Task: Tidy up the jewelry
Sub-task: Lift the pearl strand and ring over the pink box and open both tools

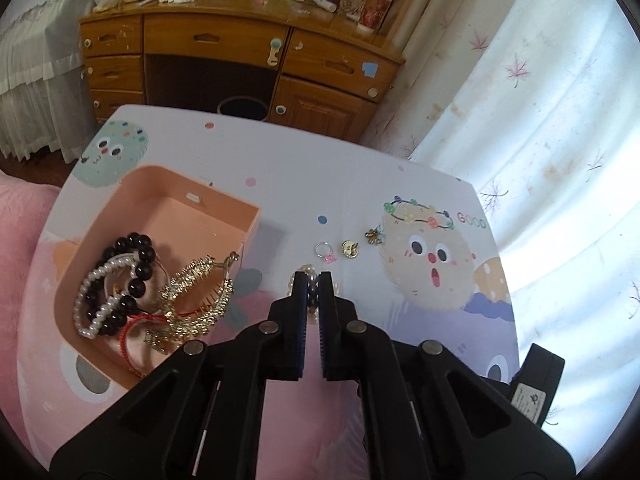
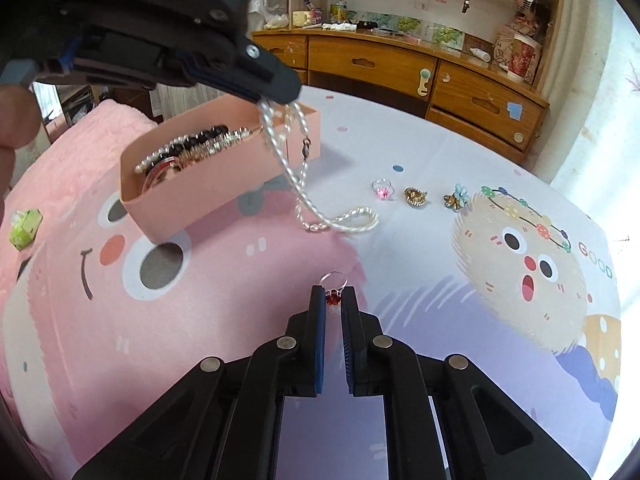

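Note:
My left gripper is shut on a white pearl necklace. In the right wrist view the left gripper hangs above the table and the necklace dangles from it, its lower end resting on the table. Beside it stands a pink box holding black beads, a pearl bracelet and gold pieces. My right gripper is shut on a ring with a red stone. On the table lie a pink-stone ring, a gold piece and a blue-flower piece.
The printed cartoon table top ends at a wooden desk with drawers behind. A green folded paper piece lies on pink fabric at the left. A white curtain hangs to the right. A hand holds the left gripper.

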Available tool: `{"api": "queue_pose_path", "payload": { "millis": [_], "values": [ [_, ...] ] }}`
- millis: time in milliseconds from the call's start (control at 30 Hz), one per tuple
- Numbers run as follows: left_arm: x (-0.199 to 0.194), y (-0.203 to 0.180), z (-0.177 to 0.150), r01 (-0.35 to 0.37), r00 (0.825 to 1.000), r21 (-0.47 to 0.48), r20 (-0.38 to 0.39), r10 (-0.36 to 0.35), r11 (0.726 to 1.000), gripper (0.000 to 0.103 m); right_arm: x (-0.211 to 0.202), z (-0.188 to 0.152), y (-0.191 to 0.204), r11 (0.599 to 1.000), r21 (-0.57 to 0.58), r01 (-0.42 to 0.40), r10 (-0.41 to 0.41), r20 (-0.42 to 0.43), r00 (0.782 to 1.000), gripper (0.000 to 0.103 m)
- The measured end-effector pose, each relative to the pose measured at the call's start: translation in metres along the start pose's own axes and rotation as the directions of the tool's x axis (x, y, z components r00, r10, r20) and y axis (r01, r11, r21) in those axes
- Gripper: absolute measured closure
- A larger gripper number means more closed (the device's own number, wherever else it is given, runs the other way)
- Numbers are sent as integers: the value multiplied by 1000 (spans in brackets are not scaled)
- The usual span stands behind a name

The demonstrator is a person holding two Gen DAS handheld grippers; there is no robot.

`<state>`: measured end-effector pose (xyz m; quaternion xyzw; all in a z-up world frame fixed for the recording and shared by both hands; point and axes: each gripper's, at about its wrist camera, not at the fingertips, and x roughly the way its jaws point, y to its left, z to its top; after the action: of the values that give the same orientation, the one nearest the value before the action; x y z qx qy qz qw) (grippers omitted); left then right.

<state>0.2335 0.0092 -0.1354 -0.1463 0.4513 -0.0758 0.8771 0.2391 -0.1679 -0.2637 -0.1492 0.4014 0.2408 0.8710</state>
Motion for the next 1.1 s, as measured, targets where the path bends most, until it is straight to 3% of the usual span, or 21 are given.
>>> {"api": "queue_pose_path", "payload": {
  "millis": [233,633,867,1100],
  "values": [
    [-57,15,16,59,995,-2,83,-59,998,100,-26,12,26,999,50,10,-11,38,999,95],
    [-146,48,42,187,967,37,171,-191,982,100,-91,56,78,980,197,4,-35,153,988,95],
    [-170,71,47,188,960,94,192,-203,978,100,-114,77,103,952,301,-59,-12,229,973,95],
    [-165,107,44,196,969,115,132,-210,974,100,-111,89,143,942,328,-73,0,219,976,95]
  ]
}}
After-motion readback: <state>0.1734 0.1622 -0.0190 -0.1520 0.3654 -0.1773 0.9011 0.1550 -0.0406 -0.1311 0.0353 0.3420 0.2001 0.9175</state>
